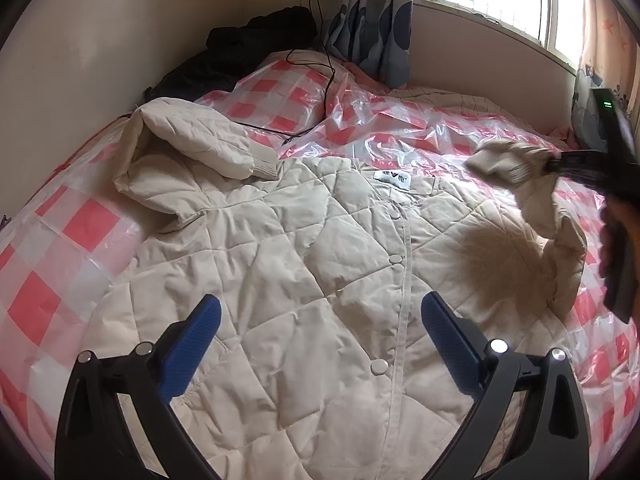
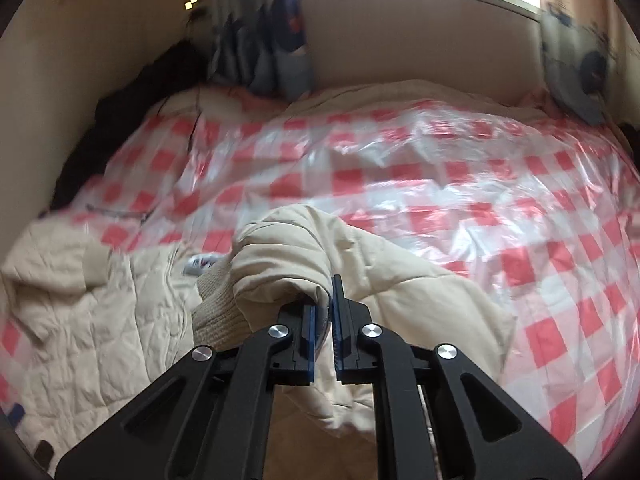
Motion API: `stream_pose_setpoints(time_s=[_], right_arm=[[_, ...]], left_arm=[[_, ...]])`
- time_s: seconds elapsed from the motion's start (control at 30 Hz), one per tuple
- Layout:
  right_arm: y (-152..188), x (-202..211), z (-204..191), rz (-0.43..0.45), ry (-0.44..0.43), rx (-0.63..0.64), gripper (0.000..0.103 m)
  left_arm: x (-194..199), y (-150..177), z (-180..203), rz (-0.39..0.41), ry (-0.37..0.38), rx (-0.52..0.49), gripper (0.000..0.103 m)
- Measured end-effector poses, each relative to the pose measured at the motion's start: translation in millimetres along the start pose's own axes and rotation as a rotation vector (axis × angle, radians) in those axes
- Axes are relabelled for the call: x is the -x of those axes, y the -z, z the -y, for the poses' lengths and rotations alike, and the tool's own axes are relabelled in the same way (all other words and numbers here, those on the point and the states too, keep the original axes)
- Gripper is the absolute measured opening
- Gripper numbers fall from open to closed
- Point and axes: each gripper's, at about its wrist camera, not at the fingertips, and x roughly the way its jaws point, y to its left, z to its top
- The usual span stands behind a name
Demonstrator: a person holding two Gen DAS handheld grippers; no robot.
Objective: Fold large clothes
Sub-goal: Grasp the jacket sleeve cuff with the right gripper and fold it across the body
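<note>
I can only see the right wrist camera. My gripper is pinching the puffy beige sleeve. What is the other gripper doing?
Observer: The left gripper is open and holds nothing; it hangs over the front of the beige jacket.
Operator: Is the other sleeve folded yet?
Observer: Yes, the far sleeve is already bent back, its cuff resting near the collar.
Operator: Is the jacket buttoned?
Observer: It looks closed; round snaps run down the middle, below a white label at the neck.
Operator: How high is my sleeve?
Observer: The lifted sleeve in the right gripper hangs clear above the jacket, casting a shadow on it.
</note>
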Motion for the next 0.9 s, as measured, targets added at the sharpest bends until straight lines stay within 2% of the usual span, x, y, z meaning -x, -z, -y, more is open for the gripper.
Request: stream_pose_setpoints(time_s=[0.07,0.17,0.23,0.3,0.37,0.4,0.43,0.47,0.53,0.6,0.63,0.67,0.7,0.73,0.77,0.83,0.9], right_arm=[[-2,32,63,0.071,-0.007,-0.179,0.007],[20,76,164,0.159,0.057,-0.435,0.007],[46,94,224,0.154,0.125,-0.572,0.010],[78,99,273,0.099,0.132,-0.686,0.013],[110,99,307,0.054,0.081,-0.789,0.019],[126,96,319,0.037,0.028,-0.852,0.032],[141,93,331,0.045,-0.081,-0.926,0.044],[154,90,338,0.066,-0.168,-0.983,0.050],[169,89,343,0.110,-0.247,-1.041,0.066],[172,85,346,0.142,-0.297,-1.057,0.073],[170,82,346,0.163,-0.311,-1.063,0.073],[166,81,348,0.193,-0.317,-1.056,0.073],[156,79,348,0.205,-0.296,-1.023,0.068],[141,74,347,0.183,-0.245,-0.969,0.033],[124,67,344,0.139,-0.186,-0.909,0.010],[81,64,336,0.148,-0.161,-0.820,0.006],[30,81,314,0.227,-0.185,-0.651,0.005]], left_arm=[[-3,0,-1,-0.010,0.003,0.007,0.096],[-6,1,-2,-0.026,0.008,0.018,0.096],[-8,1,-1,-0.036,0.011,0.021,0.096],[-10,2,0,-0.045,0.015,0.023,0.096],[-12,3,2,-0.056,0.023,0.028,0.096],[-13,3,3,-0.061,0.025,0.028,0.096],[-14,4,5,-0.065,0.025,0.028,0.096],[-15,4,6,-0.067,0.024,0.026,0.096],[-16,6,10,-0.072,0.018,0.015,0.096],[-17,7,13,-0.076,0.014,0.004,0.096],[-18,8,14,-0.077,0.013,0.000,0.096],[-18,8,14,-0.079,0.012,-0.004,0.096],[-18,9,15,-0.081,0.012,-0.008,0.096],[-18,9,16,-0.081,0.013,-0.011,0.096],[-17,9,17,-0.078,0.013,-0.013,0.096],[-15,7,18,-0.060,0.012,-0.005,0.096],[-14,6,18,-0.033,0.012,0.013,0.096]])
